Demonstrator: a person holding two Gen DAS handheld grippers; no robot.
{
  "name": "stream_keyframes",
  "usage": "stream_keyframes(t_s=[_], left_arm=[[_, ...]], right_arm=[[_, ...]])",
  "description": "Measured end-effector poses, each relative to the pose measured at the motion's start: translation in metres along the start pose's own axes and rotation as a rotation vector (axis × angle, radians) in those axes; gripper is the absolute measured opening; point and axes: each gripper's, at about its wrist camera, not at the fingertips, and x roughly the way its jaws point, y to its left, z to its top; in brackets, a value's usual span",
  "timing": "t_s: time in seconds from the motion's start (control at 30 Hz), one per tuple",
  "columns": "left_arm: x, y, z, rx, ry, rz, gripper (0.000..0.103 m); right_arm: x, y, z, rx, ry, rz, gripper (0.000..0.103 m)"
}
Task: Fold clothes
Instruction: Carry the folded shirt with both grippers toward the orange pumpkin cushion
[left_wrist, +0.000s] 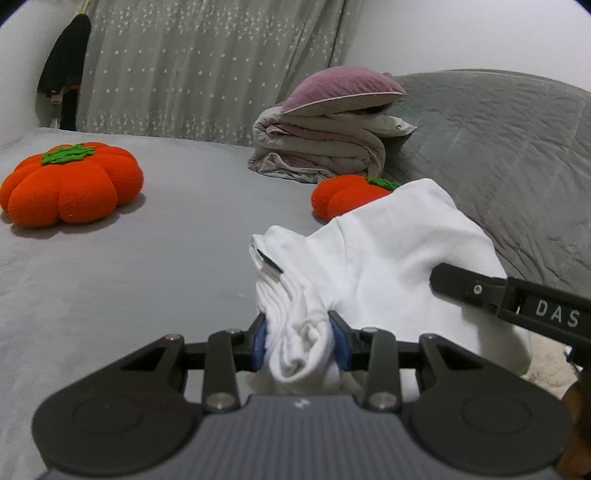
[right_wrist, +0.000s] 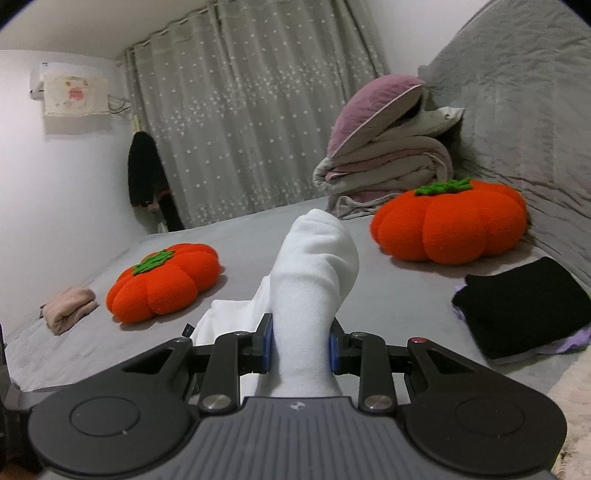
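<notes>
A white garment (left_wrist: 388, 258) is held up over the grey bed (left_wrist: 129, 266). My left gripper (left_wrist: 301, 341) is shut on a bunched ribbed edge of it. My right gripper (right_wrist: 301, 345) is shut on another thick fold of the white garment (right_wrist: 314, 266), which rises ahead of its blue pads. The right gripper's finger also shows in the left wrist view (left_wrist: 465, 286), against the garment's right side. The garment's lower part is hidden behind the grippers.
Two orange pumpkin cushions (right_wrist: 166, 282) (right_wrist: 450, 221) lie on the bed. A stack of folded quilts with a purple pillow (right_wrist: 388, 155) stands at the back. A folded black garment (right_wrist: 517, 306) lies at the right, a pink one (right_wrist: 68, 304) at the left. A grey headboard (left_wrist: 498, 155) stands at the right.
</notes>
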Motion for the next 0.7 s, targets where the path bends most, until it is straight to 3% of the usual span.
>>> stream_keyframes(t_s=[0.7], left_arm=[[0.032,-0.036,0.013,-0.018,0.010,-0.034,0.033]], right_arm=[[0.003,-0.026,0.026,-0.076,-0.032,-0.070,0.029]])
